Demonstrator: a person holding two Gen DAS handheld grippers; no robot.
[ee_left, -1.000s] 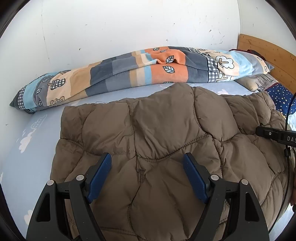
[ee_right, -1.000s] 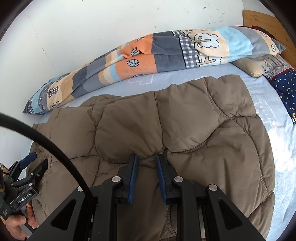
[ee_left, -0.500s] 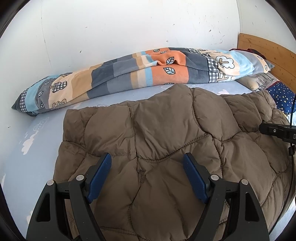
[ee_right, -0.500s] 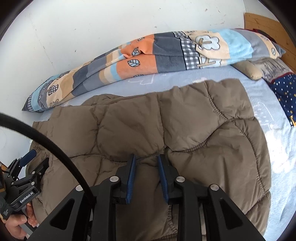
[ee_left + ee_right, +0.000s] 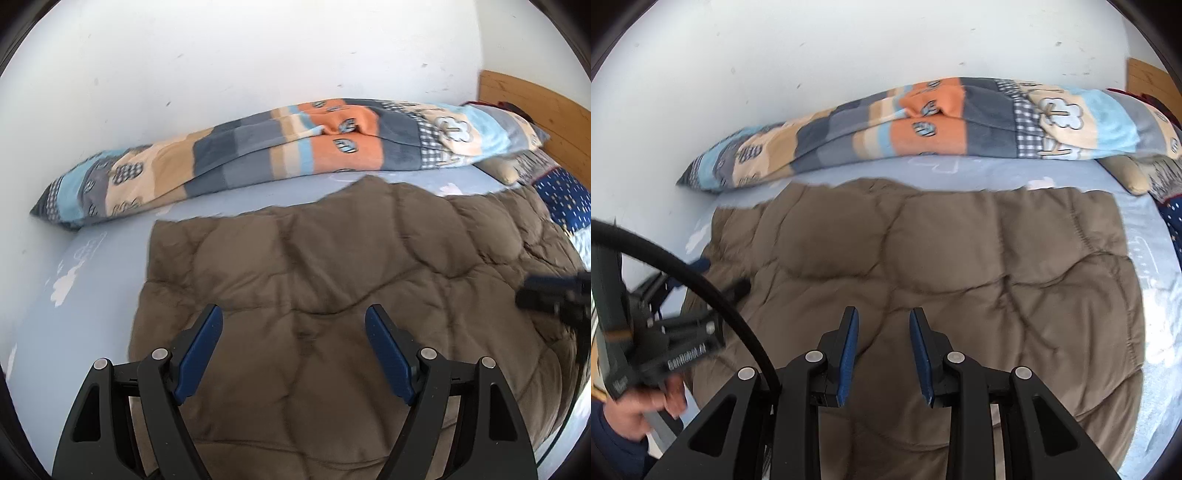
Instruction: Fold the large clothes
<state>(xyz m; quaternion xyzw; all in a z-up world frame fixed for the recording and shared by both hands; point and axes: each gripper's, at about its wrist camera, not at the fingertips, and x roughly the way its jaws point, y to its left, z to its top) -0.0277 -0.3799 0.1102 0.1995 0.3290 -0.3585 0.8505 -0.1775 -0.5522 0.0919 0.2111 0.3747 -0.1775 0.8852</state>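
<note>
Brown quilted coat (image 5: 942,266) flat on blue bed sheet (image 5: 74,295), near patterned blanket (image 5: 295,147) | L gripper (image 5: 293,350) jaws wide apart, nothing held | R gripper (image 5: 882,345) jaws slightly apart, empty | risk: puffy slick fabric slips from shallow pinch, fold springs back

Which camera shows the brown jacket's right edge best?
The right wrist view: the jacket shows its whole stitched right edge against the blue sheet. In the left wrist view that side runs toward the frame edge, partly behind the right gripper.
</note>
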